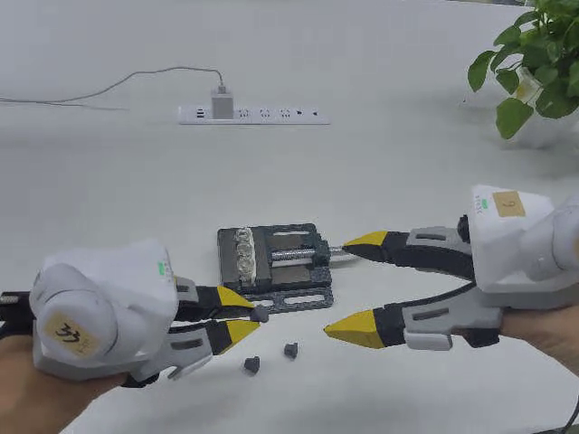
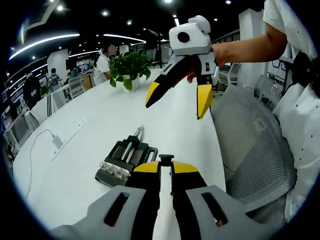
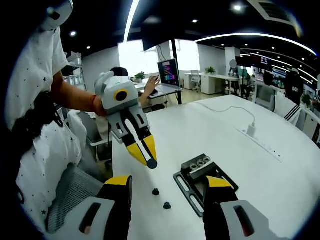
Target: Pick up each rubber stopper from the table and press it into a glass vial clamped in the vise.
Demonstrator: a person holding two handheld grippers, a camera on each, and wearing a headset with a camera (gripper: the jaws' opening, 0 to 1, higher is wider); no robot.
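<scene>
A white tabletop [image 1: 407, 72] spans the scene. A white power strip [image 1: 253, 115] lies flat at its far centre. A white charger [image 1: 222, 99] is plugged in near the strip's left end, and a thin cable [image 1: 181, 69] loops from it away to the left. A leafy green plant [image 1: 534, 54] stands at the far right corner. A grey mesh chair [image 2: 250, 145] sits just beside the near edge. On a far desk, a laptop [image 3: 169, 74] shows a lit screen. A person [image 2: 103, 62] stands beyond the plant.
</scene>
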